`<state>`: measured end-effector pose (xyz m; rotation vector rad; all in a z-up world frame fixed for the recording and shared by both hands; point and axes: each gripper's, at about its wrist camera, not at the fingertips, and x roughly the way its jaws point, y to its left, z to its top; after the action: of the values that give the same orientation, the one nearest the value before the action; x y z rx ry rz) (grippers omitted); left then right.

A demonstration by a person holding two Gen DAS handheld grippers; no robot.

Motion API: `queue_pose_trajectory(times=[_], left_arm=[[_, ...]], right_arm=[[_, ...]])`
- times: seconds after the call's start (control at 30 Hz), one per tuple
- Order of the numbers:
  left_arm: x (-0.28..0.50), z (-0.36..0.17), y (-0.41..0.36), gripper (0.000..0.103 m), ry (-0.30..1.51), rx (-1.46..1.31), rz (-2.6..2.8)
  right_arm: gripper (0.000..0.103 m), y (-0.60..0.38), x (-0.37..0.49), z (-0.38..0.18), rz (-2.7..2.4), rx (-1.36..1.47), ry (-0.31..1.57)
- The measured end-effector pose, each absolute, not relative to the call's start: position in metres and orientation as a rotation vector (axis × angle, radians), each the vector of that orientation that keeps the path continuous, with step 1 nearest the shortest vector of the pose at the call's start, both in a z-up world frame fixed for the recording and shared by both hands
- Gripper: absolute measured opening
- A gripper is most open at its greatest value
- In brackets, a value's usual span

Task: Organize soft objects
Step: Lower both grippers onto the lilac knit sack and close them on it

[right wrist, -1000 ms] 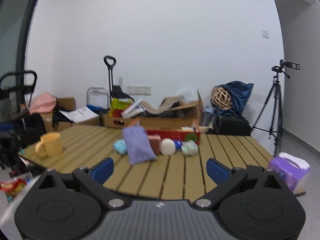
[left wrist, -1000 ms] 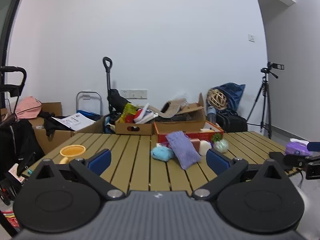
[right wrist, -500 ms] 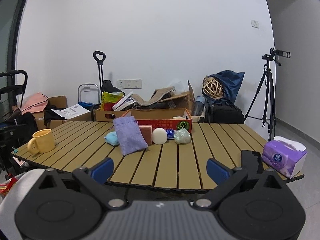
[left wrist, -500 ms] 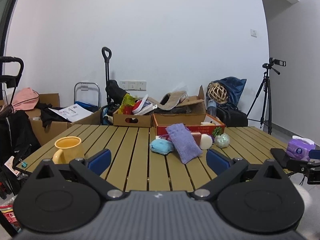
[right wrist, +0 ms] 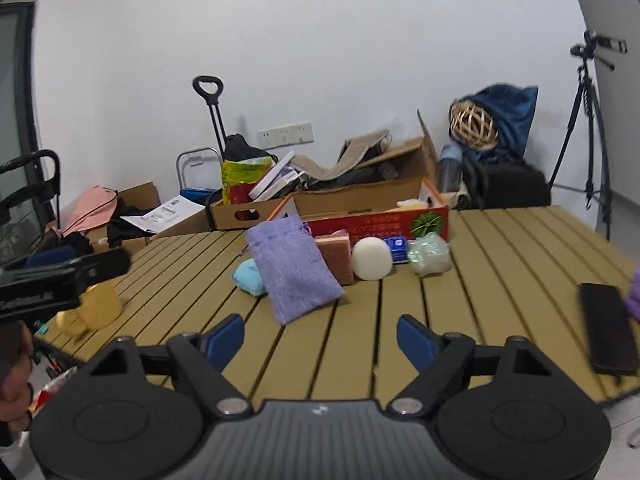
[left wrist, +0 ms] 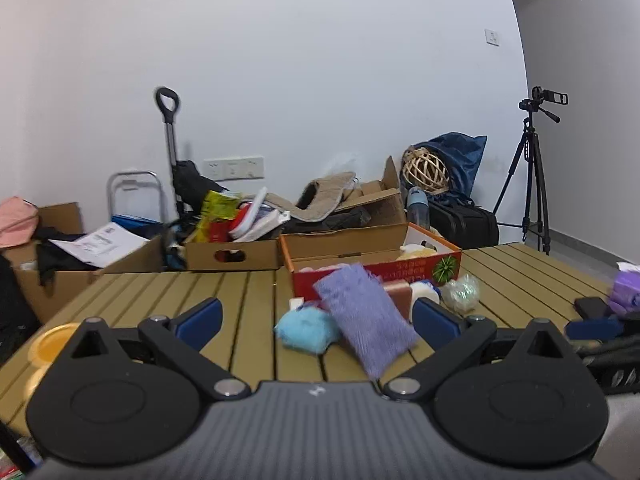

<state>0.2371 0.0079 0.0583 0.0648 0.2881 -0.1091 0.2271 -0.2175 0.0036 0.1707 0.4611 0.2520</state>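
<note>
- Both grippers sit closer over the table (right wrist: 500, 248) than a second ago, so the cluster of soft things looms larger in each wrist view; the right gripper (right wrist: 320, 338) has also narrowed its gap.
- Its jaws are closing at this moment with only bare slats between the blue pads, nothing gripped or touched.
- On the left gripper (left wrist: 316, 318) the jaws stand wide and empty; the purple pouch (left wrist: 366, 318) and the blue fluffy piece (left wrist: 306, 330) show between the pads but lie beyond them, not yet reached.
- Outward from the right gripper, the purple pouch (right wrist: 294, 272) lies tilted, one end propped on the pink sponge (right wrist: 338, 256) and its side overlapping the blue fluffy piece (right wrist: 250, 276).
- Just beside the sponge sit a white round puff (right wrist: 372, 258) and a crinkly pale-green bundle (right wrist: 430, 256), all lined up against the red box (right wrist: 380, 222), which looks like the likely place to put them.
- Judged from this, the step in hand is the approach to a first pick, and the pouch is the sensible start because it covers its neighbours.
- A good grasp pinches the pouch across its narrow width near the middle, so it does not droop and drag the blue piece along.
- Reopening the right jaws before descending would help clear the fabric.
- Off to the right lies a black phone (right wrist: 608, 328), best left alone.
</note>
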Motion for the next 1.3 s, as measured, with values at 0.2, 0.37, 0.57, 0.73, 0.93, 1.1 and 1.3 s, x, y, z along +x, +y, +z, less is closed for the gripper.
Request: queue_pose_trajectory(times=[0.2,0.37,0.57,0.73,0.93,1.1,1.3], left_arm=[[0.339,0.038,0.005,0.099,0.36,-0.021,-0.087],[0.424,0.018,0.013,0.074,0.514,-0.284,-0.124],[0.457,-0.015,0.022,0.014,0.591,-0.442,-0.134],[0.408,-0.023,0.033,0.013,0.549,-0.732,0.056],[0.376,-0.055,0.024,0.014,0.671,-0.777,0.217],[0.345,-0.063,0.023,0.02,0.686,-0.712,0.25],[0.344,-0.059,0.019,0.021,0.692,-0.669,0.231]], right_arm=[[0.074,-0.2,0.32,-0.019,0.238,0.21,0.517],[0.067,-0.198,0.392,-0.038,0.233,0.308,0.581],[0.065,-0.207,0.416,-0.075,0.22,0.431,0.638],[0.065,-0.211,0.411,-0.07,0.167,0.377,0.592],[0.065,-0.204,0.401,-0.065,0.201,0.293,0.619],[0.065,-0.193,0.395,-0.067,0.252,0.256,0.688],[0.065,-0.179,0.37,-0.063,0.304,0.162,0.711]])
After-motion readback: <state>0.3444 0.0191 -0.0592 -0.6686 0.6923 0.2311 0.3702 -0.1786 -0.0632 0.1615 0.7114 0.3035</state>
